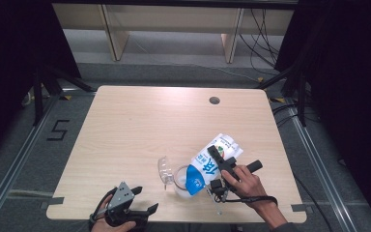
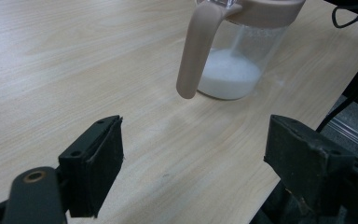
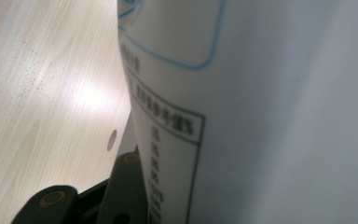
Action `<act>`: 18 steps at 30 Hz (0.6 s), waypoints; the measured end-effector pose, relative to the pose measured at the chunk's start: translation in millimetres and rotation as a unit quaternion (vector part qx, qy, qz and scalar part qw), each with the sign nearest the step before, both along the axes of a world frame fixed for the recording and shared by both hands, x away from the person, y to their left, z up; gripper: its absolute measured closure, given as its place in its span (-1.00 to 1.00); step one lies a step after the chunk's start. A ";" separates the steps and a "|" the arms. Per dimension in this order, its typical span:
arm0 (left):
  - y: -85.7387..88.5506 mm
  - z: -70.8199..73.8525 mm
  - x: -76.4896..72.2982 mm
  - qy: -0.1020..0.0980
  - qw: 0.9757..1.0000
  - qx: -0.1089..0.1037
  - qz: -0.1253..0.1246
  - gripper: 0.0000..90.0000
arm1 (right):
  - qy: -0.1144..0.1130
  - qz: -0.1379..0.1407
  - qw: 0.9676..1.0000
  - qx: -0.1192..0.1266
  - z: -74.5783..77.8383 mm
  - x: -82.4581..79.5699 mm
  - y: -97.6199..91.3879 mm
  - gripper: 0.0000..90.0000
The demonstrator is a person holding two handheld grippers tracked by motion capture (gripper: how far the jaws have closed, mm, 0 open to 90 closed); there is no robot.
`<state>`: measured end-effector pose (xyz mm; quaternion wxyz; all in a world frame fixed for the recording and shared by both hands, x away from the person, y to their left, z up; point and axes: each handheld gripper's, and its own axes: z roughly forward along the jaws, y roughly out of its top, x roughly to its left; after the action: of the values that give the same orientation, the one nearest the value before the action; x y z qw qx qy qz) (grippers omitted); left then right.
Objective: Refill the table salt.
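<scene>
Left hand-held gripper: left hand-held gripper sits at the near edge of the desk, jaws spread wide with nothing between them; I keep it idle, facing the jug.
Right hand-held gripper: right hand-held gripper pinches the milk pouch across its body, and from its own camera I see the pouch's printed side pressed against the jaw.
Milk pouch: blue and white, tilted with its blue lower end down over the mouth of the jug, at the near right of the desk.
Jug: clear jug with a beige handle and rim, upright, a shallow layer of milk in the bottom; its clear lid stands flipped open to the left.
Step in hand: I judge that I am pouring milk from the pouch into the jug.
Next move: I should hold the tilt steady over the opening, then right the pouch before the flow wanders past the rim.
</scene>
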<state>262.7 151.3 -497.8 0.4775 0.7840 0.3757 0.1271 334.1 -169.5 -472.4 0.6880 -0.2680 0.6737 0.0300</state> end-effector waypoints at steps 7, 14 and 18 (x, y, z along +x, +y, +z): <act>0.3 0.0 0.0 0.000 1.000 0.000 0.000 -0.58 | 0.000 -0.001 1.000 -0.002 0.2 0.2 0.0 0.44; -0.3 -0.1 -0.1 0.000 1.000 -0.001 0.001 -0.58 | 0.000 -0.004 1.000 -0.005 0.8 0.1 -0.3 0.44; 0.2 0.1 -0.1 0.000 1.000 0.000 0.000 -0.58 | -0.002 -0.003 1.000 -0.003 1.4 0.3 -0.1 0.44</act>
<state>262.6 151.5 -497.7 0.4776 0.7838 0.3759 0.1272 334.4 -169.6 -471.0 0.6885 -0.2682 0.6733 0.0254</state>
